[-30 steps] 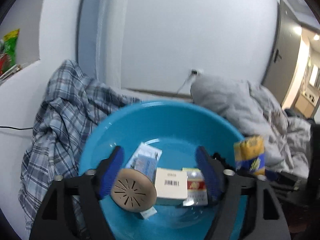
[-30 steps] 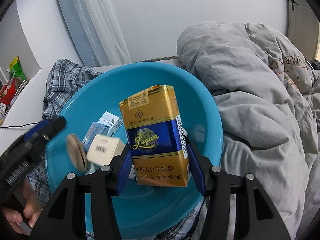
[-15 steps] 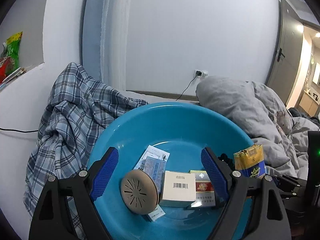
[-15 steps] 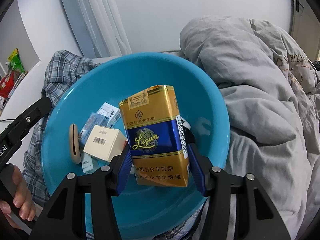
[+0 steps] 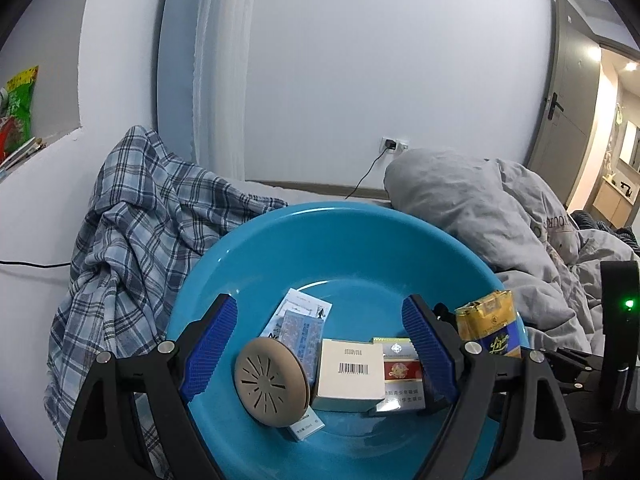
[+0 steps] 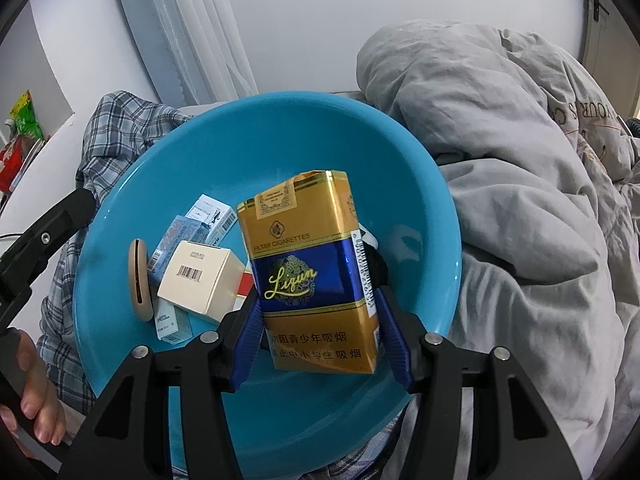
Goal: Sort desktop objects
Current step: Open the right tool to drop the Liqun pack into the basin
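Jaws of right gripper [image 6: 320,334] clamp the gold-and-blue cigarette pack [image 6: 308,272] upright above the blue basin [image 6: 400,168], near its right side. Compared with a second ago, the basin sits lower under the pack; the drop looks close. Left gripper [image 5: 322,354] hangs wide open and empty over the tan disc [image 5: 270,384] and white box [image 5: 348,372] already in the basin, left of the pack.
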`<state>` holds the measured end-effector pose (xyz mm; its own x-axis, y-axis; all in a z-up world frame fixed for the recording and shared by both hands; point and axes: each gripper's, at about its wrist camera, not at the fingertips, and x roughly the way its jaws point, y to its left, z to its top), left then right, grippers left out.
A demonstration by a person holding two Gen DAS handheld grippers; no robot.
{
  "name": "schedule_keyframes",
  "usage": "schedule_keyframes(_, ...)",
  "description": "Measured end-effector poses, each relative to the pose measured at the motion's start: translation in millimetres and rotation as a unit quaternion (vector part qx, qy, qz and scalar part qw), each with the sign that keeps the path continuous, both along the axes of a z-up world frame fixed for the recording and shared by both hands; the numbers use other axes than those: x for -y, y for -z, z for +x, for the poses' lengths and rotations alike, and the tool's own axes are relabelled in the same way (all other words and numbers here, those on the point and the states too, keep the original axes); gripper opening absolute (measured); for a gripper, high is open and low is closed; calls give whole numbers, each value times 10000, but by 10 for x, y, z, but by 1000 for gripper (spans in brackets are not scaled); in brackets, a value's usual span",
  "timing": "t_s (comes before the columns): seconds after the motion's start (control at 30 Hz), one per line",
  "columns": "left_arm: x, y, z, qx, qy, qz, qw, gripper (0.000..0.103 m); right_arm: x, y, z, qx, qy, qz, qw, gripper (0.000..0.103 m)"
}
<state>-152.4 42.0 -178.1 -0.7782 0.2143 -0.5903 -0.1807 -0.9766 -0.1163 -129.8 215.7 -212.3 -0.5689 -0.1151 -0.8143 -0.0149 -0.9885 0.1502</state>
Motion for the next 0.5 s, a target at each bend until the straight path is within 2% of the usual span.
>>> schedule_keyframes(0.1,-10,-5,5,-35,2,-60,10000,87,0,-3,-5,-2,20,-4,10000,54)
schedule_keyframes(0.2,-3,-4,0,-29,-18,-47,10000,87,-16,-24,0,-74,78,-68,9999,64)
schedule_keyframes(0.5,11,-39,16,-106,-2,-1,9999,87,-37,-91,17,-190,171,-68,9996,65)
